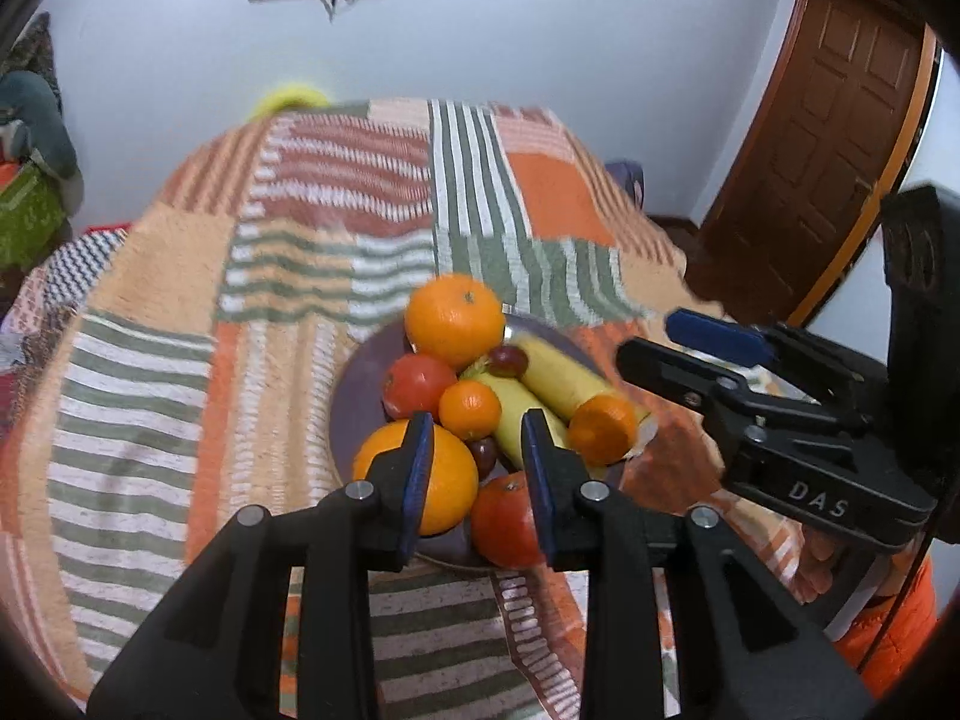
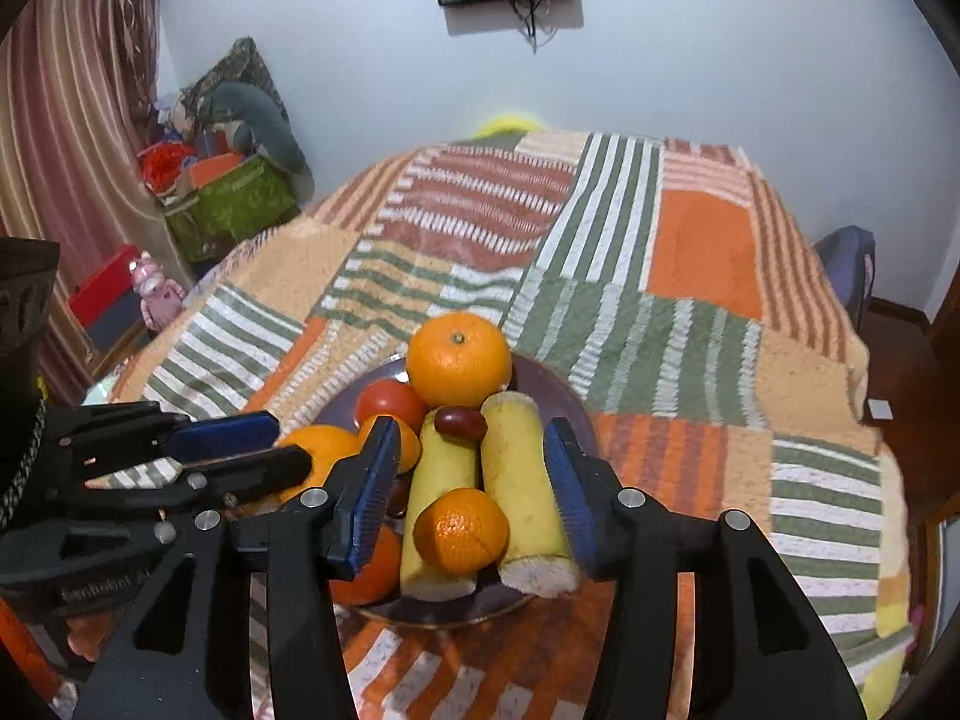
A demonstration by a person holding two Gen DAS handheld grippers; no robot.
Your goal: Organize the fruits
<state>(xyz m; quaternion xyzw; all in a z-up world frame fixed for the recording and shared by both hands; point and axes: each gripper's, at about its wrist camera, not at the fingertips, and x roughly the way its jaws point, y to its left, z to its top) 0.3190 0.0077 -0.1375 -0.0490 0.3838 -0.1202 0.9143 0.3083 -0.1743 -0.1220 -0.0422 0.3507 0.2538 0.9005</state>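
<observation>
Here we list one purple plate point(image 2: 555, 387) on a patchwork striped cloth point(image 2: 660, 324), holding all the fruit in a close heap. Contents: one large orange point(image 2: 459, 359) at the far rim; one red tomato point(image 2: 390, 403) just beside it; two peeled banana pieces point(image 2: 522, 492) lying side by side, a dark grape point(image 2: 461, 423) resting across their far ends and a small mandarin point(image 2: 461, 531) sitting on their near ends. In the left wrist view we count further a second large orange point(image 1: 447, 480) and another red fruit point(image 1: 507, 519) at the near rim, and one more small mandarin point(image 1: 470, 410) mid-heap.

Our left gripper point(image 1: 477, 450) hangs above the plate's near edge, jaws apart, nothing between them. Our right gripper point(image 2: 474, 480) hovers over the bananas and mandarin, jaws spread wide, touching no fruit that we can see.
</observation>
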